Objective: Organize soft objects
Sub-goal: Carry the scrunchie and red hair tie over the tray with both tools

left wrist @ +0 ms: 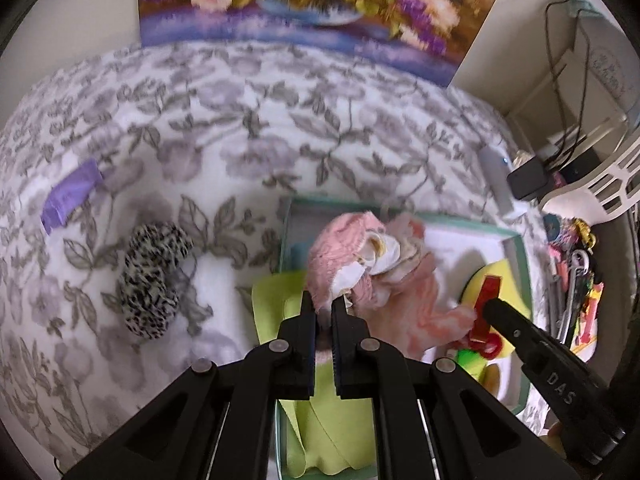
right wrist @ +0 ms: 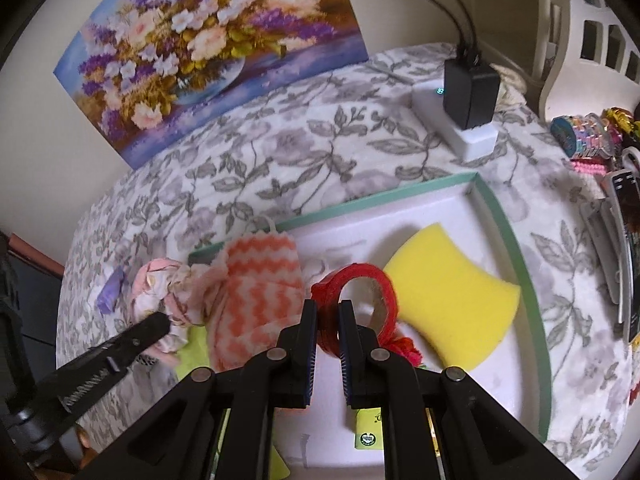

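A shallow box with a green rim (right wrist: 516,256) lies on the flowered bedcover. My left gripper (left wrist: 324,308) is shut on a pink and white scrunchie (left wrist: 352,256) and holds it above the box's left part; it also shows in the right wrist view (right wrist: 160,292). My right gripper (right wrist: 328,312) is shut on a red fabric ring (right wrist: 360,280) over the box. A yellow sponge (right wrist: 452,296), an orange zigzag cloth (right wrist: 260,280) and a lime green cloth (left wrist: 280,300) lie in the box. A leopard-print scrunchie (left wrist: 152,276) lies on the cover left of the box.
A purple packet (left wrist: 72,196) lies far left on the cover. A white power strip with a black adapter (right wrist: 468,96) sits behind the box. Colourful trinkets (left wrist: 576,264) lie at the right edge. A flower painting (right wrist: 200,48) leans on the wall.
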The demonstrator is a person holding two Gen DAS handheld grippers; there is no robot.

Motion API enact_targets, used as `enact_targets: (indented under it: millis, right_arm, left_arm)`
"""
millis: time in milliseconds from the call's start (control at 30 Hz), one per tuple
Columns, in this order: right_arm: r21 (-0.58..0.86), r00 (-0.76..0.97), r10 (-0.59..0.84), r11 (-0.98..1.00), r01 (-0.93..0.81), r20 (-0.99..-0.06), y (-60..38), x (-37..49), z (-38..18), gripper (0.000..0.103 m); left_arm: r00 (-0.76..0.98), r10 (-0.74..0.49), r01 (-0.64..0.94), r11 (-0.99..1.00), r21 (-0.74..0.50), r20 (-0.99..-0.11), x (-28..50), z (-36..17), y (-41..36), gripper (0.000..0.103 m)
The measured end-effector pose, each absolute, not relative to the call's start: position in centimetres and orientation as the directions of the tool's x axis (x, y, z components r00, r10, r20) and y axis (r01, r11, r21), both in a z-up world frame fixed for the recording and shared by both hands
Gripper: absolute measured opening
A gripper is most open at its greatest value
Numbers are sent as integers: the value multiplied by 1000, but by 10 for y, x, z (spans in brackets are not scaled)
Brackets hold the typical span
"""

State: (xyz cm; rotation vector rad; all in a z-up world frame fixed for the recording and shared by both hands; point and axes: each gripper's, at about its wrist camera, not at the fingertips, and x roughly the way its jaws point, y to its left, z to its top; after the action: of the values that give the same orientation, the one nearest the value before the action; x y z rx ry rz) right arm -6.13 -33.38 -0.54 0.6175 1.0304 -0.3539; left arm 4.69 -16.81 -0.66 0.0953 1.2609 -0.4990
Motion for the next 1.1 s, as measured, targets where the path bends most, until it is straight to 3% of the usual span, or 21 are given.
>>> enact_targets:
  millis: [333, 800, 933, 1100]
  right_arm:
    - [286, 426, 33, 788, 545, -904, -329, -55, -26, 11]
    - [269, 405, 27, 787, 555, -914, -330, -55, -30, 11]
    - [257, 405, 13, 790, 556, -914, -329, -56, -22, 11]
    - [235, 399, -9, 795, 559, -917, -326, -60, -11, 11]
  left_arm:
    - [106, -294, 396, 889, -231, -950, 44, -44, -176, 7]
    - [99, -278, 425, 880, -212, -955, 41, -38, -185, 8]
    - [103, -279, 425, 880, -211, -955, 41, -28, -180, 23]
    - [129, -288, 426, 880, -209, -949, 40, -12, -175, 32]
